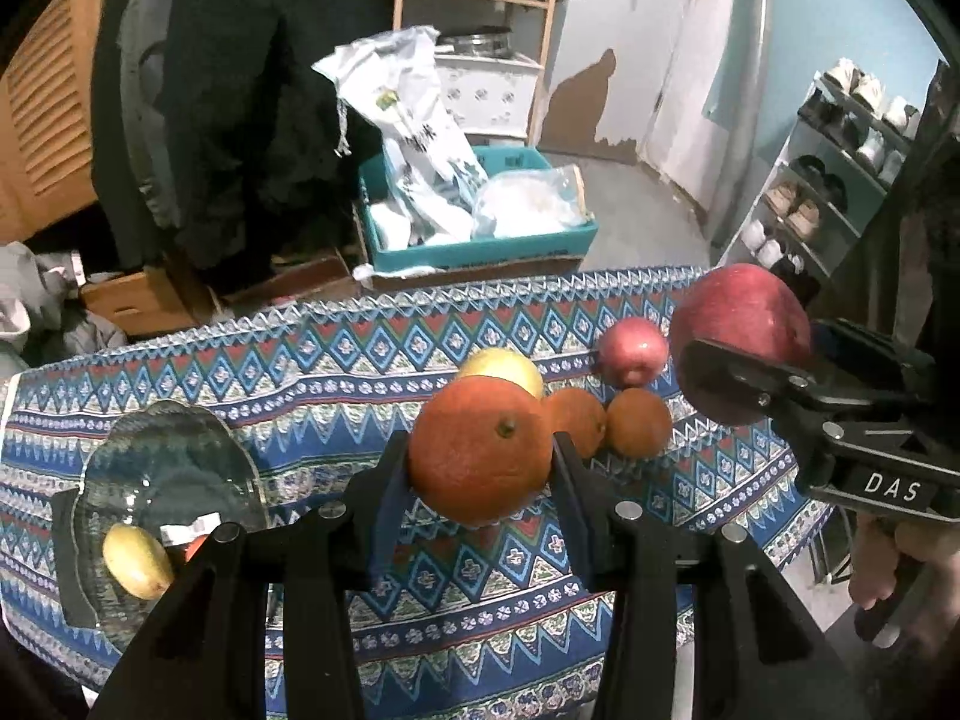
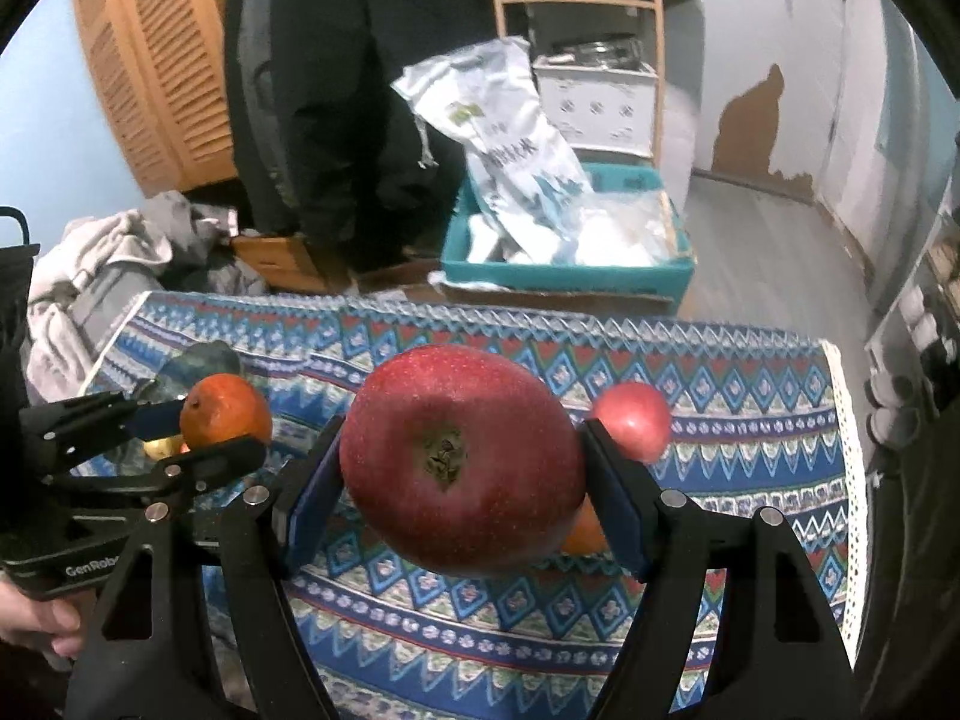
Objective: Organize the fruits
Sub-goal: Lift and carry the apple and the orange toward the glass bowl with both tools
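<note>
Right wrist: patterned tablecloth (image 2: 750,468), cluttered room.

A stem-scarred orange (image 1: 480,450) and a large red apple (image 2: 462,459) hang lifted above the patterned tabletop (image 1: 336,372), where two oranges (image 1: 639,423), a smaller red apple (image 1: 633,353) and a yellow fruit (image 1: 501,366) cluster.

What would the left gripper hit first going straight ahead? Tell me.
Probably the patterned tablecloth, just before the loose oranges. The left gripper, jaws shut on an orange, points steeply down at it. Depth is unclear.
</note>
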A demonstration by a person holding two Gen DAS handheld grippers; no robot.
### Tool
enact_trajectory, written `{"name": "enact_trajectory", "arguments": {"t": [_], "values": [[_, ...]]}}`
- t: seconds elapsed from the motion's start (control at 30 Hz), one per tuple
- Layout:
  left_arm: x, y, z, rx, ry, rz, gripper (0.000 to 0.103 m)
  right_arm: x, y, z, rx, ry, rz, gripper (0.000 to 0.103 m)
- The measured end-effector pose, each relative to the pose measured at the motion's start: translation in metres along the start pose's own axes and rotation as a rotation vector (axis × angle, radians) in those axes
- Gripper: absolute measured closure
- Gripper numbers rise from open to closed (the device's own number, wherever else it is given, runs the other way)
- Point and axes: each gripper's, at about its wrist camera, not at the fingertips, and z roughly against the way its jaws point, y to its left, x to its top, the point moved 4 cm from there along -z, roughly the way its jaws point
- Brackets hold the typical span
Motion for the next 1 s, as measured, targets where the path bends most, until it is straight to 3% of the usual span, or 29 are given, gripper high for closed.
{"name": "enact_trajectory", "arguments": {"t": [0.33,1.0], "values": [[-0.003,0.031,0.028,0.020,-0.042,0.054,0.057,0.015,0.042,0.000,0.049,-0.008,0.057,0.028],[-0.021,0.124,0.044,0.089,-0.063,0.218,0.057,0.037,0.135,-0.048,0.154,0.034,0.154,0.028]]}}
